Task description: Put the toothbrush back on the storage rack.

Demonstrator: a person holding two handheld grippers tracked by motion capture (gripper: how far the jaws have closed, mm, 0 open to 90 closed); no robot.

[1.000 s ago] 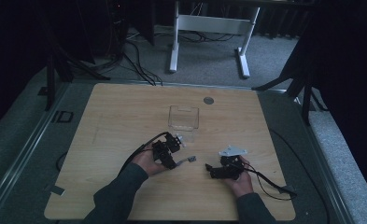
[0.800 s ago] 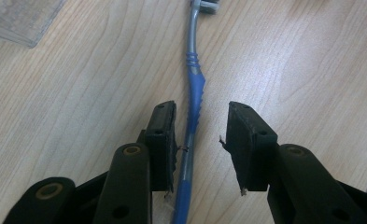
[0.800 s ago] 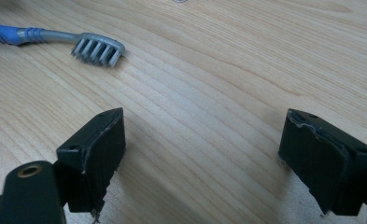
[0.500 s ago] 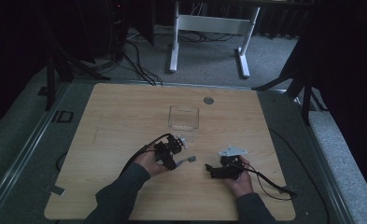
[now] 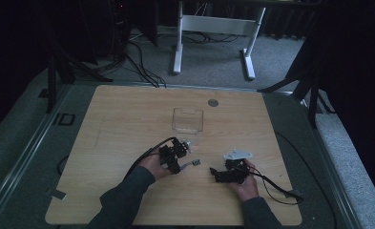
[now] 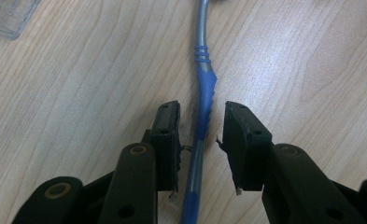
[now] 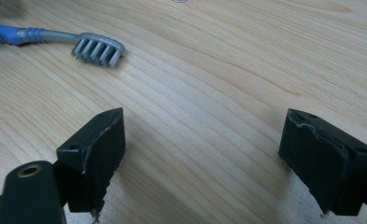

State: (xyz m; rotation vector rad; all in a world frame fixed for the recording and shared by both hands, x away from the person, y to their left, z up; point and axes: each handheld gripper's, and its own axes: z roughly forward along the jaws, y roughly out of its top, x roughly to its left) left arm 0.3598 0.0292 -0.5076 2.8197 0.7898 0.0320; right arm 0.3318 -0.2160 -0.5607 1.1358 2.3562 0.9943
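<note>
Toothbrush handle lies between my left jaws, running straight away from me.

My left hand-held gripper [image 6: 201, 135] is released, jaws either side of the blue toothbrush [image 6: 204, 93] handle lying flat on the counter [image 5: 128, 119] near its front edge. Its grey head points toward my right hand-held gripper [image 7: 202, 154], also released, empty, and farther off, so the left is nearer.
</note>
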